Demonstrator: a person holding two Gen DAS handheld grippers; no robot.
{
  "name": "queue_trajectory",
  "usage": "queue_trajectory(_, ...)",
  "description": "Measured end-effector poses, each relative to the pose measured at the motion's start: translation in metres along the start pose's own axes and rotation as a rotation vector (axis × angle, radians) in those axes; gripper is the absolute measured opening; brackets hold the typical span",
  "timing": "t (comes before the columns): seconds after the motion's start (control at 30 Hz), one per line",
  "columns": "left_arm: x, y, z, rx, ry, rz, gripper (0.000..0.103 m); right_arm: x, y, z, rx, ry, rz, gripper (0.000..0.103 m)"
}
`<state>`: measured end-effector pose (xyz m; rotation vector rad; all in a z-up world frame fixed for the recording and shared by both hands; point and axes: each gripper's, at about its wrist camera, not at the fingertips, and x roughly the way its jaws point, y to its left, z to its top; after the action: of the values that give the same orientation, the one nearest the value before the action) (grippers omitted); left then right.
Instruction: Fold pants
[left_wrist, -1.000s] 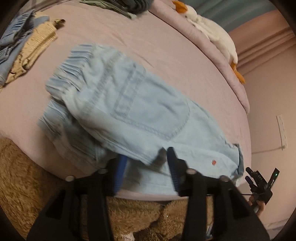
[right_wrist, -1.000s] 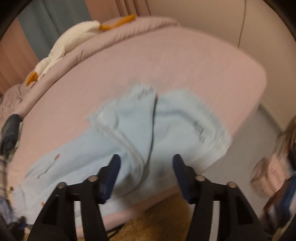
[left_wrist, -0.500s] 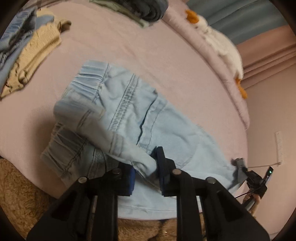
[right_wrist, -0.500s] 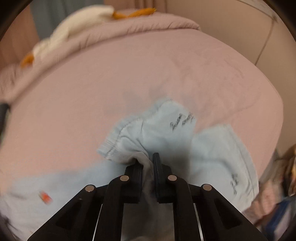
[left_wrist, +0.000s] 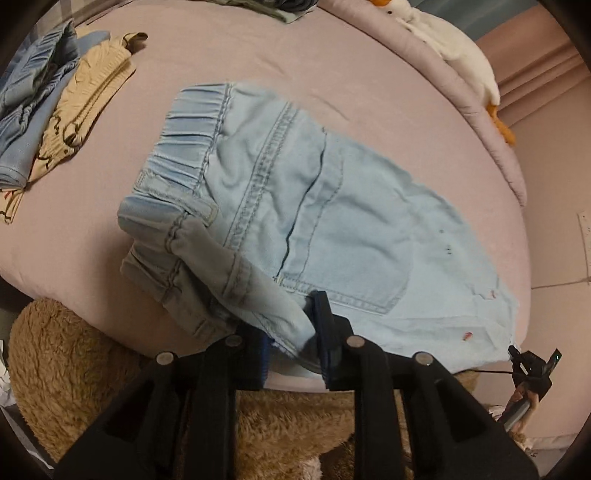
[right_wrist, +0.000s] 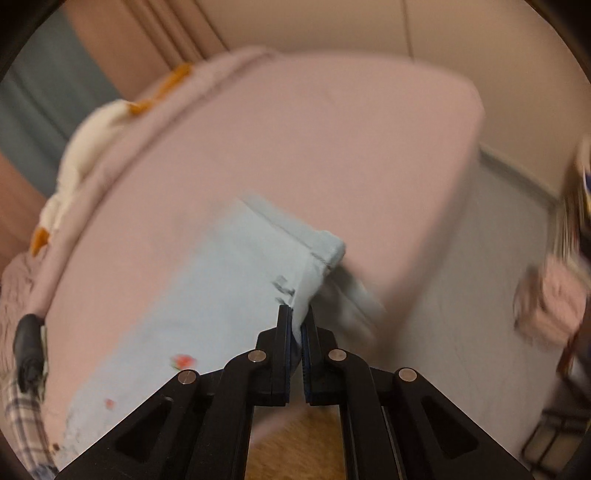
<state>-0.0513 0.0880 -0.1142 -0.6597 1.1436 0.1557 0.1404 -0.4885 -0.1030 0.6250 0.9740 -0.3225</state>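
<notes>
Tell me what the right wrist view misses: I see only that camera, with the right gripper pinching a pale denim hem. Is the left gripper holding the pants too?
Observer: Yes. The left gripper is shut on a fold of the light blue jeans near the waistband end.
Operator: Which side of the pants faces up?
Observer: The back: a patch pocket shows beside the elastic waistband.
Operator: Anything else on the bed?
Observer: A beige garment and a blue denim garment lie apart from the jeans, at the far left.
</notes>
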Motion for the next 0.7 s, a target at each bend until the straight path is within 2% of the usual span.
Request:
queue_trajectory(0.1, 0.002, -0.004, 0.004, 0.002, 0.001, 0.009, 0.023, 0.004, -0.008, 0.003, 0.023, 0.041, 0.011, 0.006)
queue_trajectory(0.27, 0.008, -0.008, 0.013, -0.002, 0.006, 0.003, 0.024, -0.011, -0.026, 0.008, 0.053, 0.013, -0.026, 0.019)
queue_trajectory(0.37, 0.009, -0.007, 0.012, -0.001, 0.010, 0.002, 0.026, -0.017, -0.030, 0.025, 0.063, -0.009, -0.038, 0.046)
queue_trajectory(0.4, 0.009, -0.005, 0.013, -0.004, 0.009, 0.001, 0.027, -0.017, -0.027, 0.034, 0.046, -0.011, -0.028, 0.059)
queue_trajectory(0.43, 0.011, -0.006, 0.013, -0.008, 0.007, 0.000, 0.028, -0.016, -0.025, 0.037, 0.031, -0.018, -0.011, 0.063)
queue_trajectory(0.5, 0.012, -0.007, 0.013, -0.012, 0.004, -0.001, 0.029, -0.008, -0.019, 0.052, 0.007, -0.003, 0.032, 0.063)
queue_trajectory(0.6, 0.014, -0.010, 0.013, -0.010, 0.001, 0.002, 0.030, 0.022, -0.006, 0.073, -0.013, 0.064, 0.087, 0.063)
queue_trajectory(0.7, 0.015, -0.011, 0.014, -0.021, -0.005, -0.004, 0.030, 0.060, 0.007, 0.080, -0.012, 0.168, 0.087, 0.063)
